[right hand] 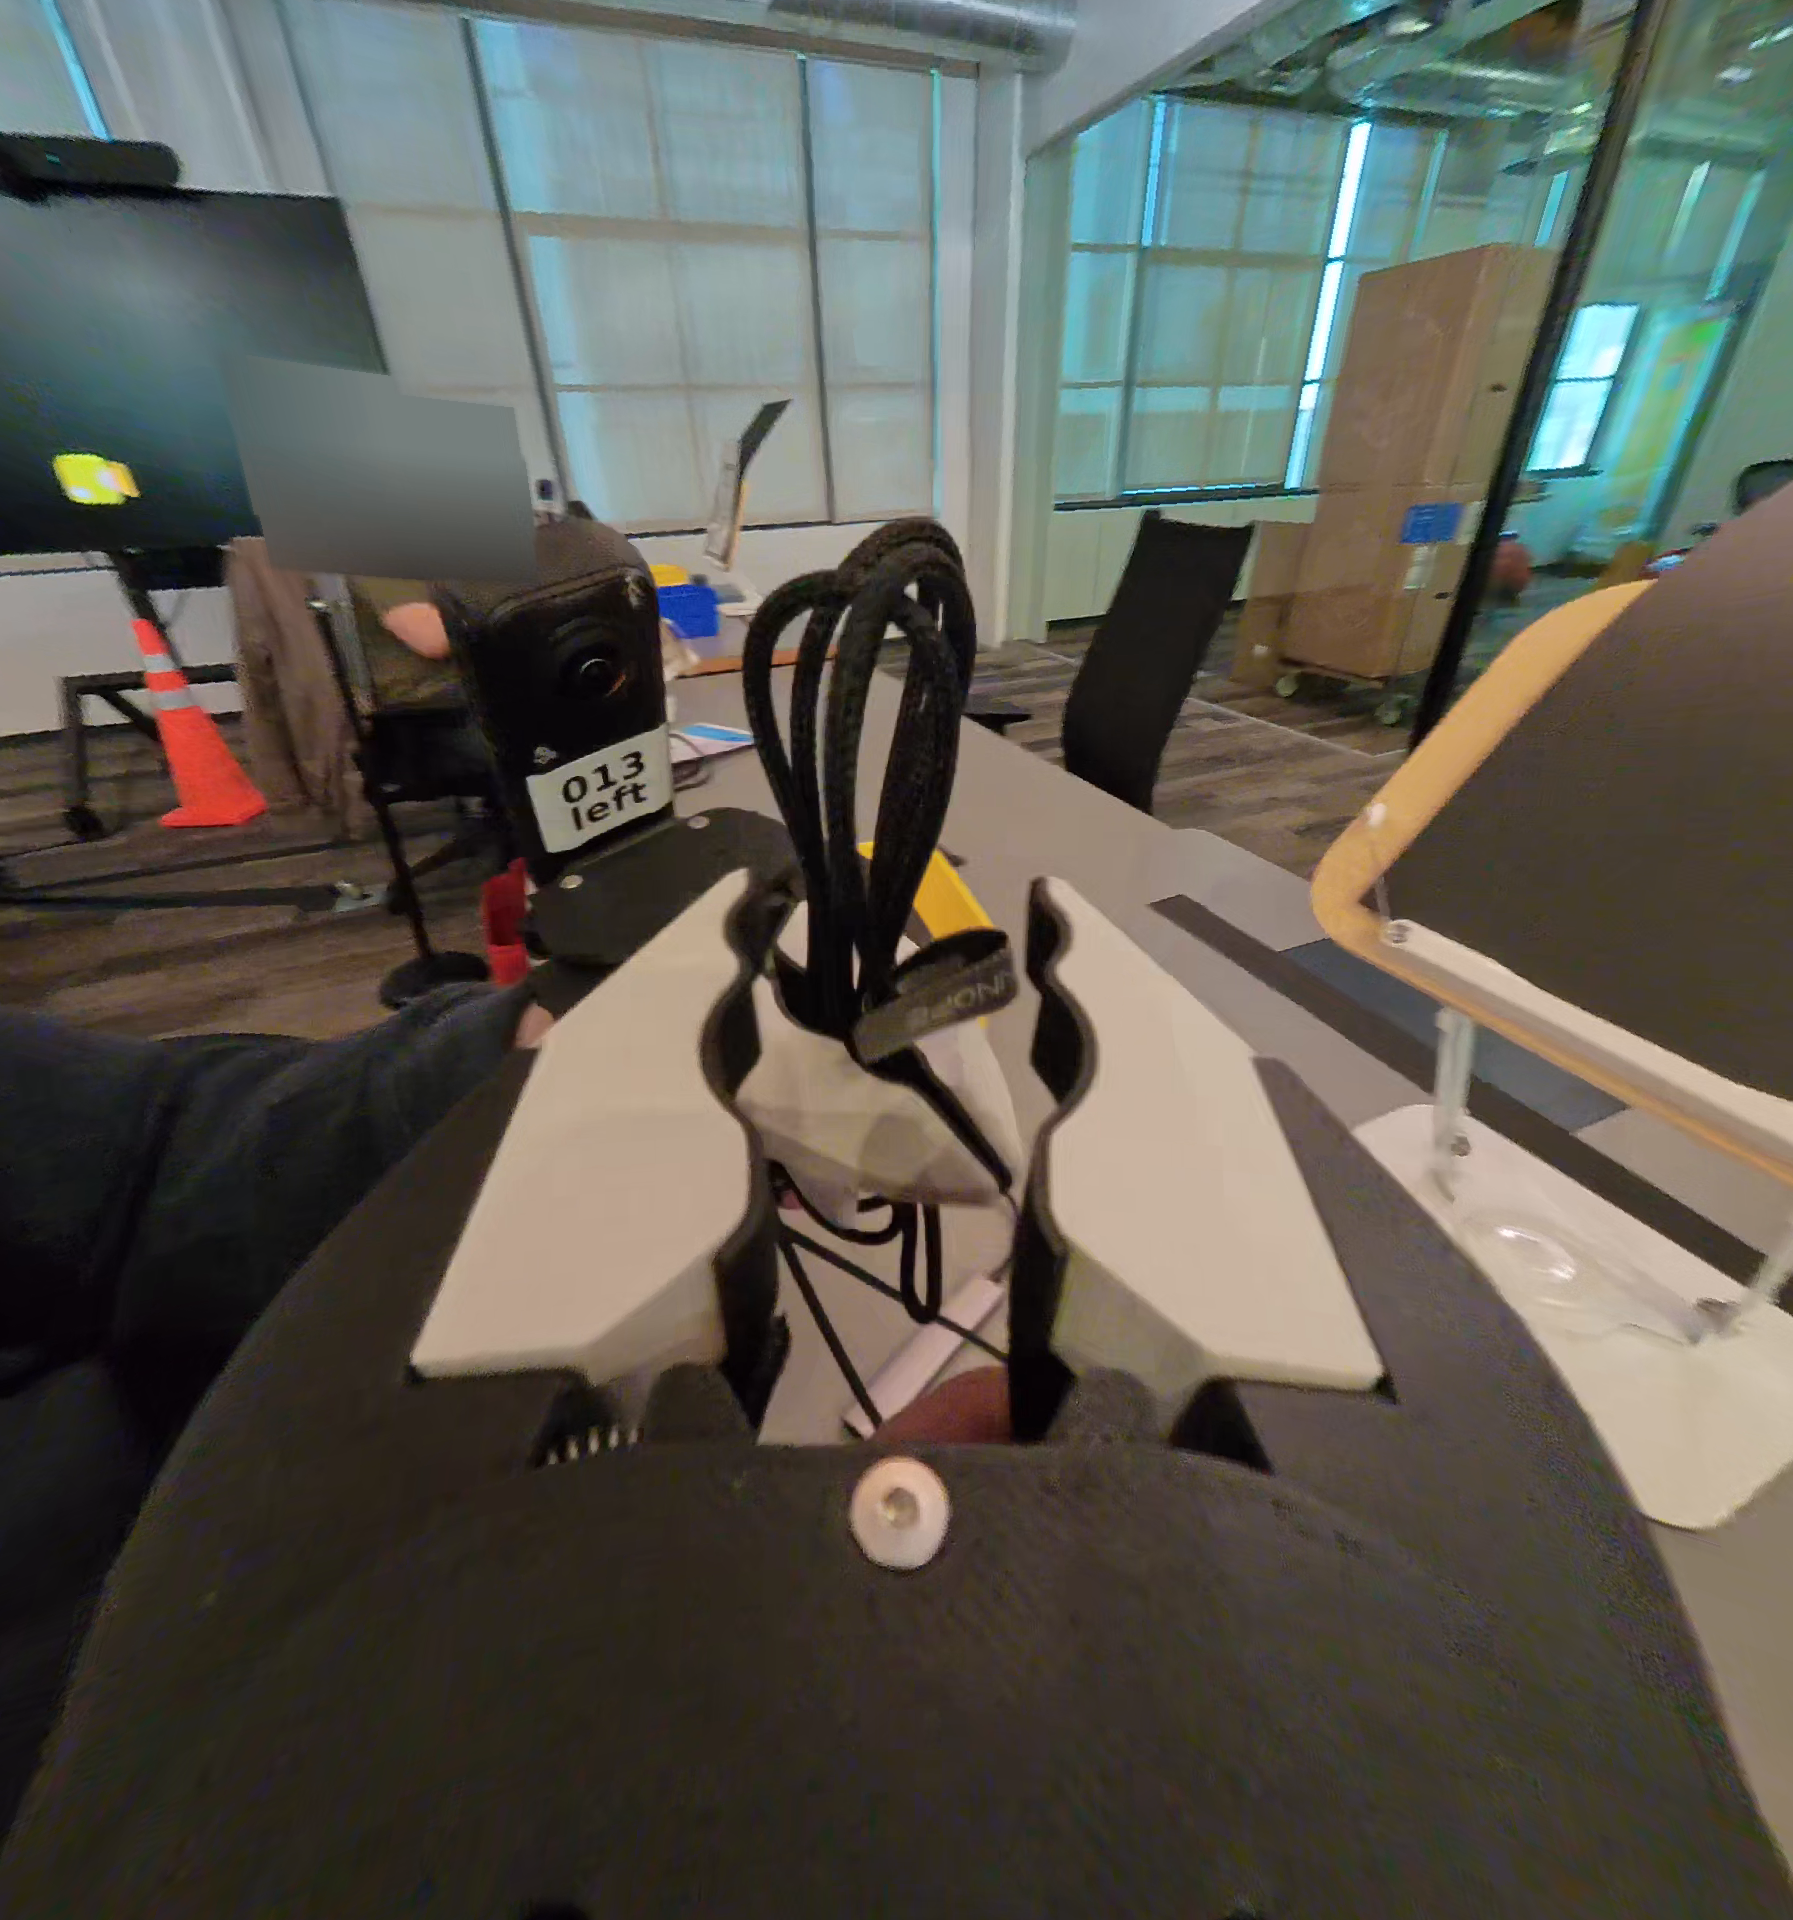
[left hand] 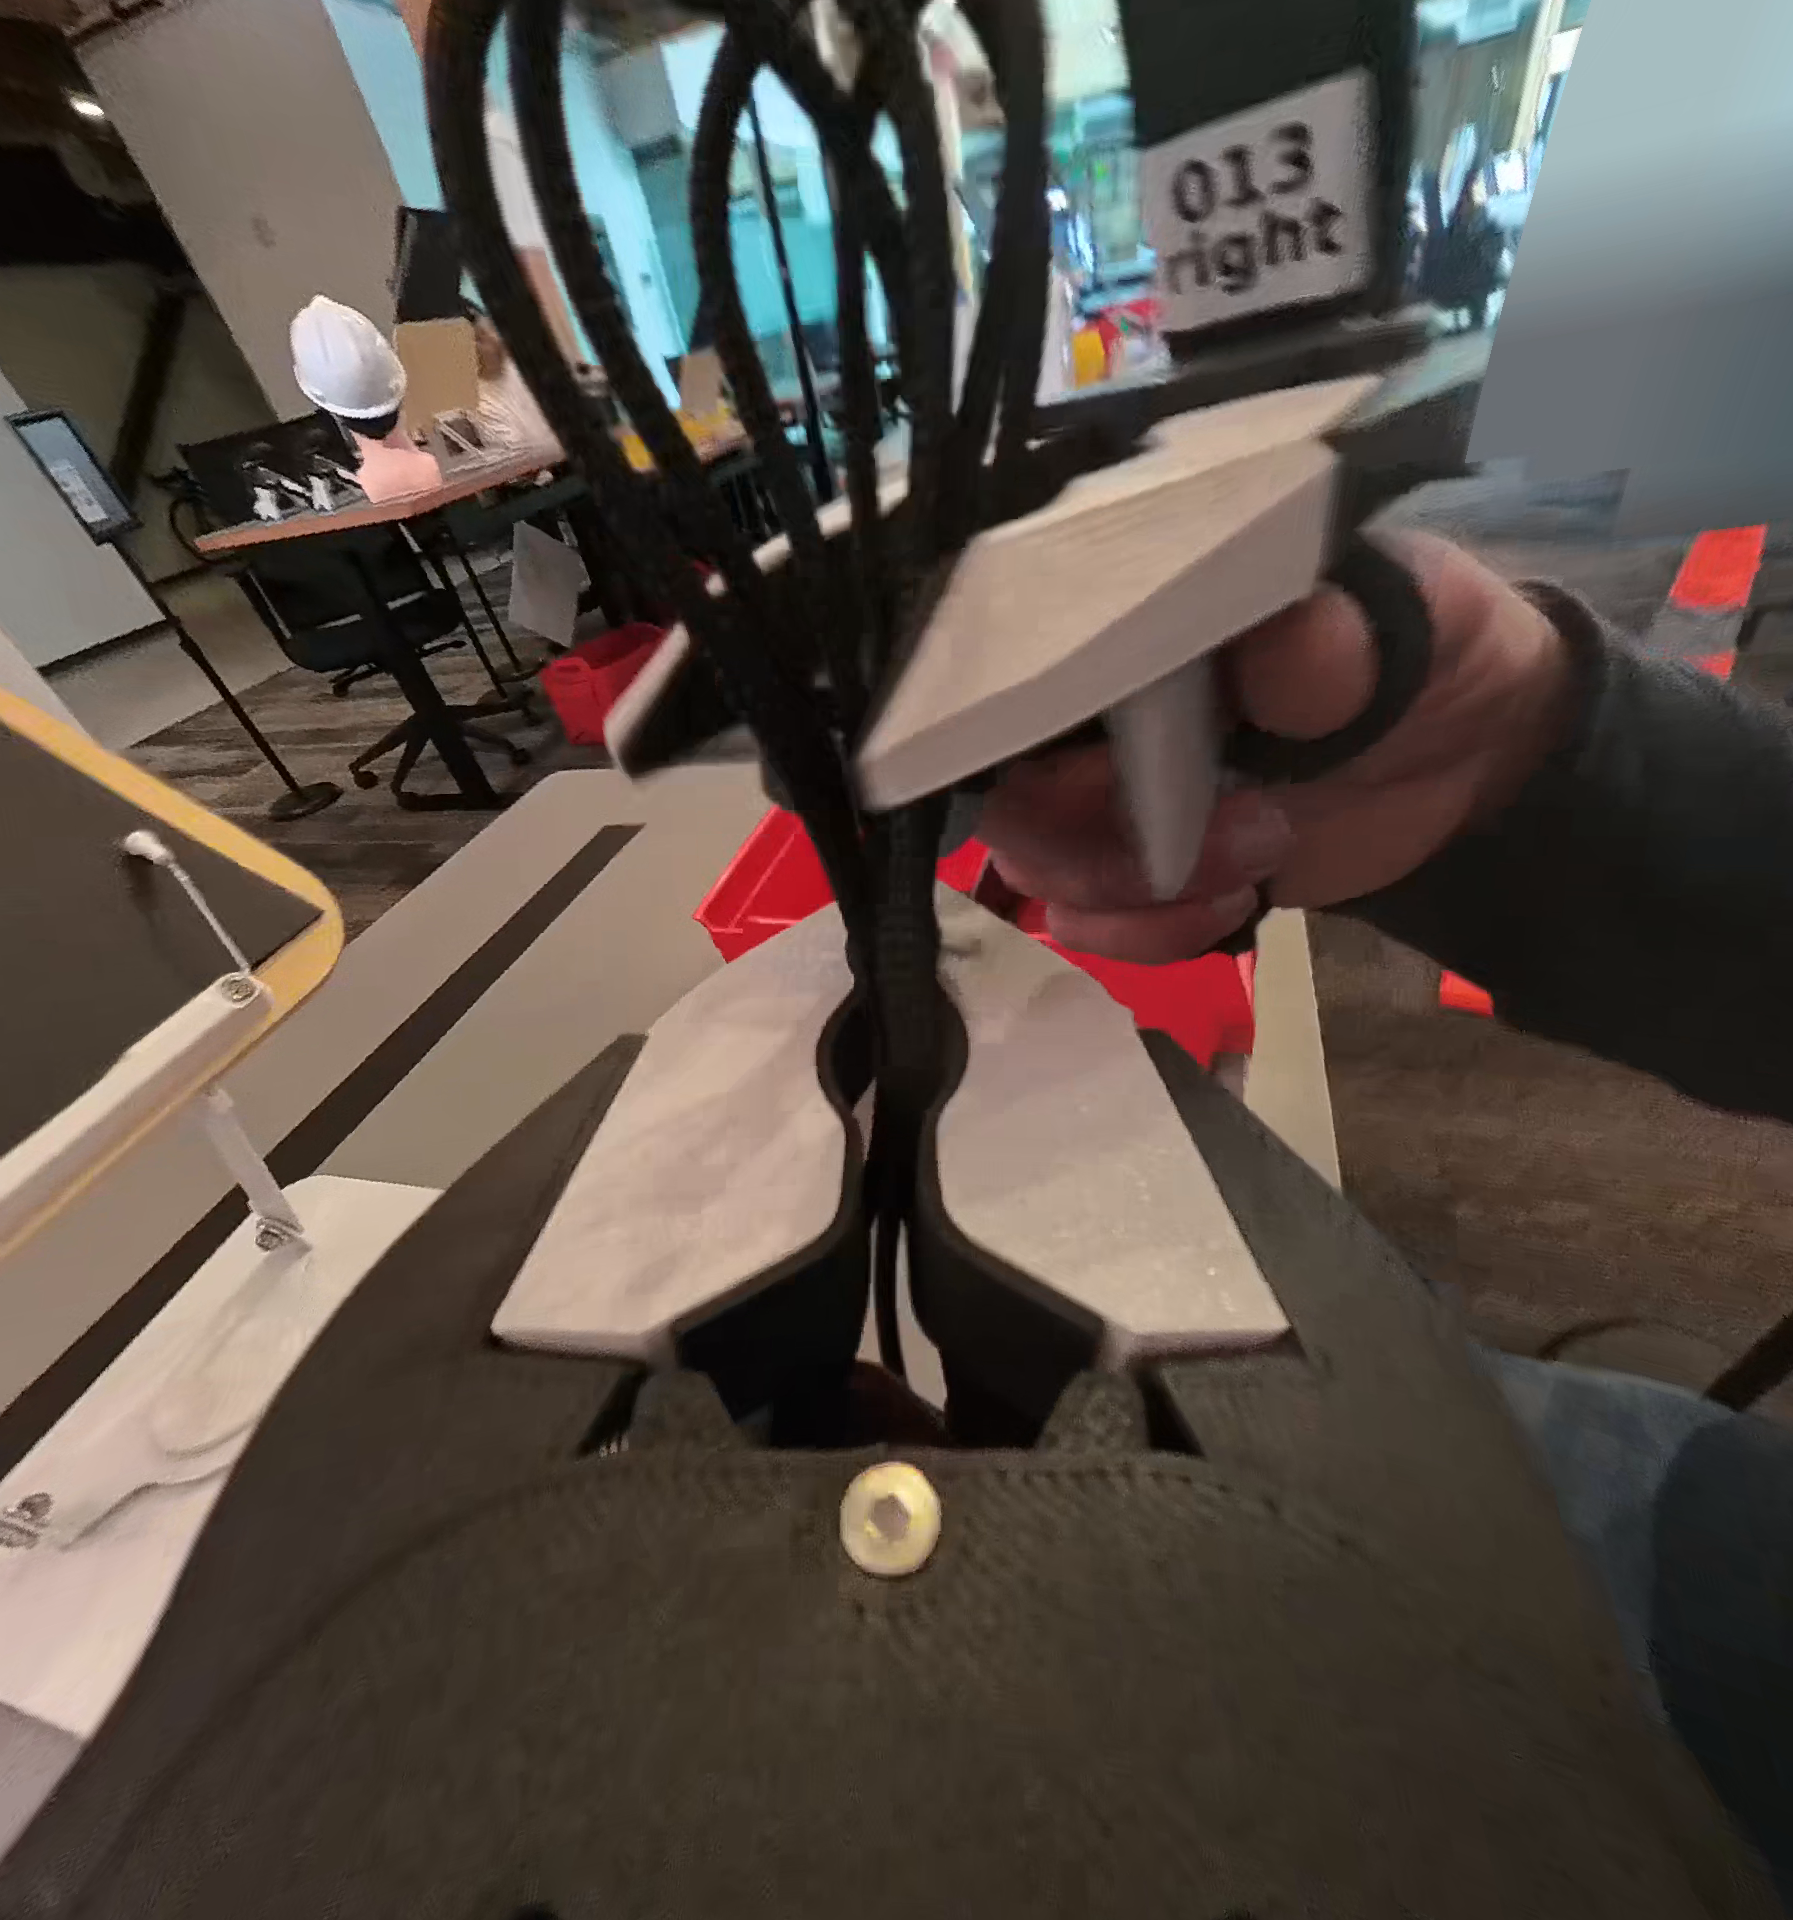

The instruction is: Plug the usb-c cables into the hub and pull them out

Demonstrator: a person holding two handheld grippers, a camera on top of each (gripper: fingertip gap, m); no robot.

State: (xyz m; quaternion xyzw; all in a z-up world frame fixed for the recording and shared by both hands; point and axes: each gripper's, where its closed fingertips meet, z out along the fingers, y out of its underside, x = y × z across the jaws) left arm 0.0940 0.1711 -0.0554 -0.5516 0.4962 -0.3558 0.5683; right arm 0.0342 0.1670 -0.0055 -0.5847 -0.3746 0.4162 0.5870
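- The left gripper (left hand: 897,1049) had its jaws closed on a bundle of black braided USB-C cables (left hand: 892,997), pinched where the strands ran together; above the grip they fanned up into loops.
- The right gripper (right hand: 892,1008) had its jaws apart, with the cable loops and the left gripper's white fingers (right hand: 871,1122) standing in the gap; in the pictures nothing touched its pads.
- The bundle was held up off the grey table (right hand: 1162,862), between the two grippers, bound by a dark strap (right hand: 949,982) low on the loops.
- A slim white bar (right hand: 923,1351), possibly the hub, lay on the table below, seen only through the gap; I could not tell for sure.
- No cable looked plugged in, so this seemed an early step: sorting the bundle.
- The next move would likely call for the right gripper to free the strap or single out one connector end, taking care with the tangled strands.
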